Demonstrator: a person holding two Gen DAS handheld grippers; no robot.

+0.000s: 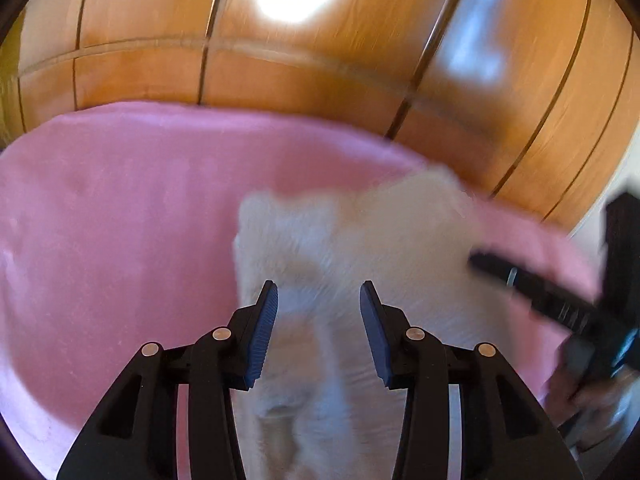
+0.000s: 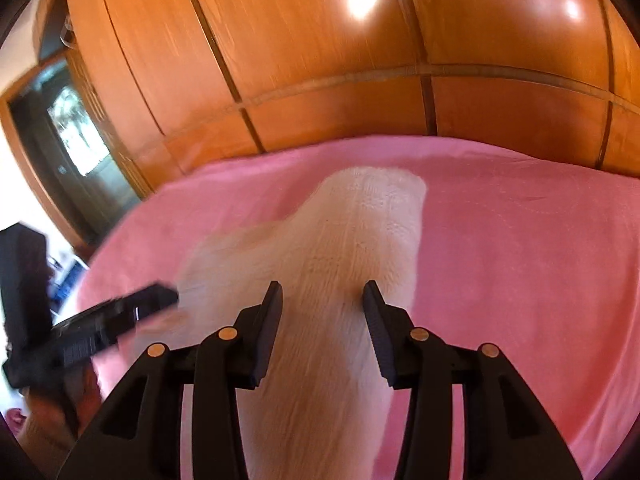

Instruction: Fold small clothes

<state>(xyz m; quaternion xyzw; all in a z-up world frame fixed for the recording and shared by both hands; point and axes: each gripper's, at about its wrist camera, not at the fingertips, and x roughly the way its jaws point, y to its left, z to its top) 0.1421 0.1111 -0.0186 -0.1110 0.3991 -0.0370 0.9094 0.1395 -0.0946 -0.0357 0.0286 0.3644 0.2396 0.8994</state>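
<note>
A small cream knitted garment (image 1: 360, 248) lies on a pink blanket (image 1: 120, 220). My left gripper (image 1: 319, 300) is open above the garment's near part, with nothing between its blue pads. The right gripper (image 1: 520, 280) shows blurred at the garment's right side in the left wrist view. In the right wrist view the garment (image 2: 360, 240) stretches away from me on the pink blanket (image 2: 520, 260). My right gripper (image 2: 323, 300) is open over it, empty. The left gripper (image 2: 120, 312) shows blurred at the garment's left edge.
Glossy wooden wardrobe doors (image 1: 320, 60) stand behind the bed, also in the right wrist view (image 2: 360, 60). A dark doorway (image 2: 76, 140) is at the left. The blanket's far edge meets the wardrobe.
</note>
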